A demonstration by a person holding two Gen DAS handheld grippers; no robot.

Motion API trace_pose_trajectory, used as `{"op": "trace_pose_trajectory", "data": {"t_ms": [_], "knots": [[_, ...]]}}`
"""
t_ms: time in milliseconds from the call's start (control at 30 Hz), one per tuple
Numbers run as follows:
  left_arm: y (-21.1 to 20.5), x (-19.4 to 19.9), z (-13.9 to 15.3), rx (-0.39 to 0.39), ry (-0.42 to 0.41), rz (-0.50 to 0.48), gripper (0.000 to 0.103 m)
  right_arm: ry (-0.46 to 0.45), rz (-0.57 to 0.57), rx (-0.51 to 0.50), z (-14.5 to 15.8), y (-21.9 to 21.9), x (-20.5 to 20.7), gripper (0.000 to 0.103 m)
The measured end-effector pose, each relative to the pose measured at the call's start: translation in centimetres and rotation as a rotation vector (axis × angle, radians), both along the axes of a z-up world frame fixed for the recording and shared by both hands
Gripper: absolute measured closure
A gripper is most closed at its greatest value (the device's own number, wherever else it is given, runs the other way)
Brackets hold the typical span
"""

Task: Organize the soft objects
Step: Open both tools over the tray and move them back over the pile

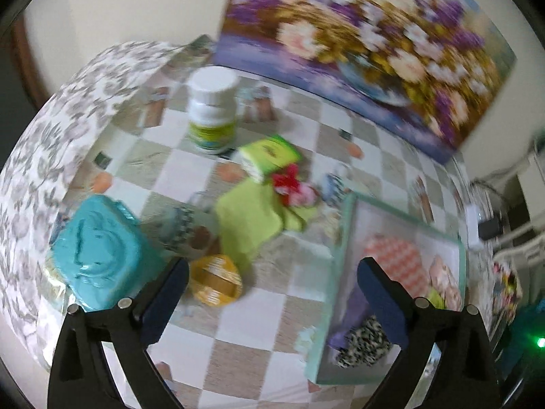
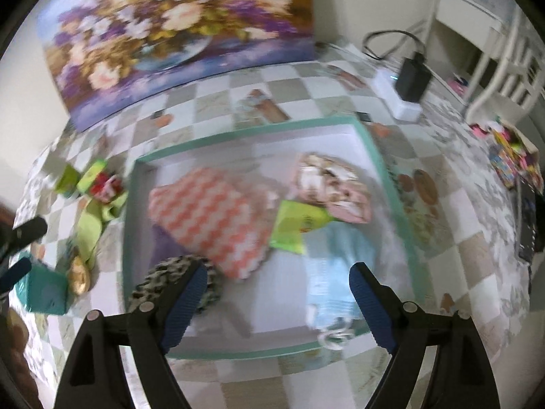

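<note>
A shallow box with a teal rim (image 2: 374, 156) holds soft items: an orange-and-white zigzag cloth (image 2: 211, 211), a light blue cloth (image 2: 337, 266), a leopard-print scrunchie (image 2: 163, 272), a purple cloth (image 2: 160, 242), a pink patterned cloth (image 2: 333, 184) and a green packet (image 2: 293, 225). My right gripper (image 2: 277, 279) hangs open over the box, nothing between its fingers. My left gripper (image 1: 272, 276) is open and empty above the table, left of the box (image 1: 340, 248). On the table lie a yellow-green cloth (image 1: 245, 218) and a red and pink scrunchie pile (image 1: 293, 184).
Left of the cloth sit a teal lidded container (image 1: 98, 252), a yellow tape roll (image 1: 214, 279), a white jar (image 1: 213, 109) and a green carton (image 1: 269, 156). A flower painting (image 1: 368, 44) leans against the wall. A power strip with black charger (image 2: 408, 81) lies at the right.
</note>
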State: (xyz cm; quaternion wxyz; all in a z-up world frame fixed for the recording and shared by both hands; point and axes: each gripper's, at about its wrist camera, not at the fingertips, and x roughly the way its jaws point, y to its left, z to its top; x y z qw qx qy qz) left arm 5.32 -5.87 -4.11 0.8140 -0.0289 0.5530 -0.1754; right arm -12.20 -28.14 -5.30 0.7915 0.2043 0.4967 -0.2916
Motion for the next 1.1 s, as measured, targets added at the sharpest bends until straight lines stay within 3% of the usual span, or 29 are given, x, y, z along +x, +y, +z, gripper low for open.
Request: {"op": "trace_pose_trajectory", "data": {"t_ms": [367,833,1100], "knots": [[6.4,3.2,0.8,-0.025,-0.033,0.202,0.004,-0.057,0.130,0.019,0.3,4.4,2.8,0.015],[7.0,4.6,0.5,-0.007,-0.036,0.240,0.004,-0.065,0.256,0.013,-0.3,8.4,7.7,0.015],[6.1,6.1,-0.5,-0.011,-0.003,0.244,0.004,-0.076,0.272,0.000,-0.2,8.6,10.8,0.015]]}}
